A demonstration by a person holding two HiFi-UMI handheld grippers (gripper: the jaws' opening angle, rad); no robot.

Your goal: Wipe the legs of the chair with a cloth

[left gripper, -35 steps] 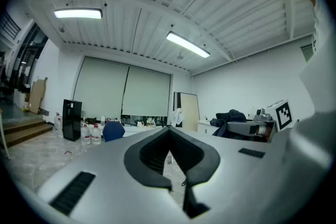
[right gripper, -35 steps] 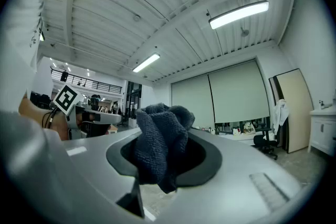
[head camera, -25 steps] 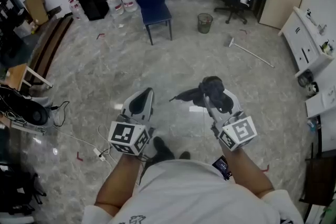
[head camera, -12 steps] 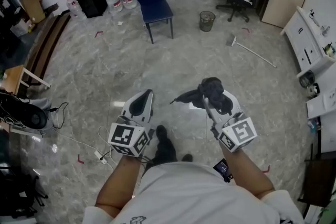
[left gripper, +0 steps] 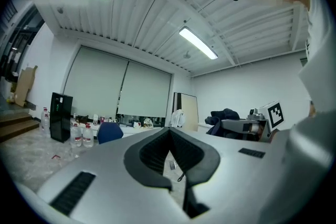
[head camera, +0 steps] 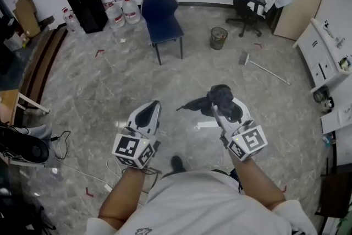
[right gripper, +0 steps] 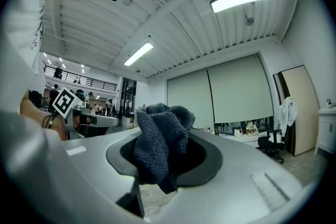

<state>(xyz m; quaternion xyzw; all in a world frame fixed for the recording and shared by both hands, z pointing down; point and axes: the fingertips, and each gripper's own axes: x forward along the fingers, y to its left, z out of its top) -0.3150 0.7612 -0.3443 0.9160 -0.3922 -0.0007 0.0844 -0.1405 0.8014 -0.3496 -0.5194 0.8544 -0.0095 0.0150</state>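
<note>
1. While the right tool (head camera: 223, 110) clamps the dark cloth (head camera: 215, 97), the left tool (head camera: 151, 110) is closed on nothing.
2. Likely the approach step: the blue chair (head camera: 162, 11) stands upper centre, well apart.
3. Next, close in and lower the cloth to a leg.

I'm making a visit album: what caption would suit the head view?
A person holds a dark cloth in the right tool, left tool empty, facing a blue chair across the floor.
</note>
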